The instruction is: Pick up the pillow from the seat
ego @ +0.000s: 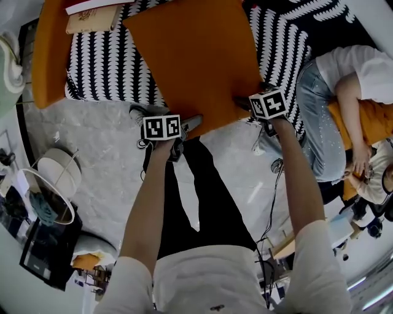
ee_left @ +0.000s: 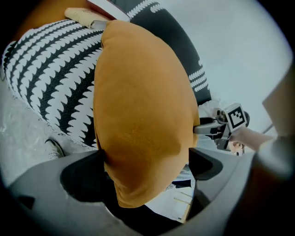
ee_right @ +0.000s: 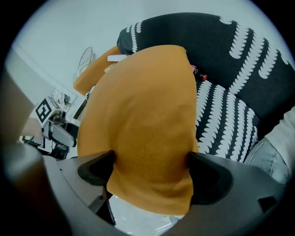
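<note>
A big orange pillow point(ego: 193, 58) hangs lifted above the black-and-white patterned seat point(ego: 107, 64). My left gripper point(ego: 184, 126) is shut on the pillow's near left corner, and my right gripper point(ego: 249, 104) is shut on its near right corner. In the left gripper view the pillow point(ee_left: 143, 110) bulges between both jaws and hides most of the seat point(ee_left: 50, 69). The right gripper view has the same pillow point(ee_right: 147, 124) pinched between its jaws, with the seat point(ee_right: 226, 124) behind it. Each gripper shows in the other's view: the right gripper point(ee_left: 207, 129) and the left gripper point(ee_right: 60, 133).
A second orange cushion point(ego: 52, 49) leans at the seat's left end, with a book point(ego: 92, 18) beside it. A seated person point(ego: 344, 104) occupies the seat's right end. A white round lamp point(ego: 55, 184) stands on the marble floor point(ego: 104, 153) at left. Cables trail at right.
</note>
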Motion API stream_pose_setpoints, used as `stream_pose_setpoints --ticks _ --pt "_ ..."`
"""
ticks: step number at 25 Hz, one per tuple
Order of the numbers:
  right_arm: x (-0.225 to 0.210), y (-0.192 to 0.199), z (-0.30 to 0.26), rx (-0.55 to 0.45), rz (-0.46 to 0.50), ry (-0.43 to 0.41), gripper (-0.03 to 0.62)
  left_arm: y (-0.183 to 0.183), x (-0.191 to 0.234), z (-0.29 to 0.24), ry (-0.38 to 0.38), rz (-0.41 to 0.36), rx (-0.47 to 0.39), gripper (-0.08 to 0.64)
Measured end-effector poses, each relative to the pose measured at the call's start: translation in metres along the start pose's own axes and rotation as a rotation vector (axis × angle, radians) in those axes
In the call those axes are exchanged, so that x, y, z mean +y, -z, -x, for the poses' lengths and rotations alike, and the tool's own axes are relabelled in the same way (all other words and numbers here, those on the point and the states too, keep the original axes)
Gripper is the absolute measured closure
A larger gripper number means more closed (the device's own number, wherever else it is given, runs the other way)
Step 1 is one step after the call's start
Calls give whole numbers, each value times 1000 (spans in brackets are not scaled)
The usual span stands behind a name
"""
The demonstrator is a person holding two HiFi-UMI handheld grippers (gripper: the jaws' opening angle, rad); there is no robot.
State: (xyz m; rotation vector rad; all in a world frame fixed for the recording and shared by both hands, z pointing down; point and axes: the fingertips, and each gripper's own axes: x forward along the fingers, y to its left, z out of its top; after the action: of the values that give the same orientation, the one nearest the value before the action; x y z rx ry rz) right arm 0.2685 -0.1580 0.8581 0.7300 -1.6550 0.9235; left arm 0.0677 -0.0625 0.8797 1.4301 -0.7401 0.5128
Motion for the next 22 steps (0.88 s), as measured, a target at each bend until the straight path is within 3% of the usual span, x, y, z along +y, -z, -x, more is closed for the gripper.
stream_pose_setpoints --ticks 2,5,8,14,22 --pt "-1 1 -2 18 -1 -8 132 0 3 -2 -27 -9 29 -17" --pt "0 2 -2 41 -8 -30 132 0 5 0 -61 -17 42 97" --pt "3 3 -1 61 -9 -39 138 -1 1 1 -76 -33 41 143" --pt "14 -4 2 93 24 -14 294 -7 -8 3 -110 -71 53 257" --pt "21 -11 9 114 40 -20 392 -14 -16 7 -110 -90 9 333"
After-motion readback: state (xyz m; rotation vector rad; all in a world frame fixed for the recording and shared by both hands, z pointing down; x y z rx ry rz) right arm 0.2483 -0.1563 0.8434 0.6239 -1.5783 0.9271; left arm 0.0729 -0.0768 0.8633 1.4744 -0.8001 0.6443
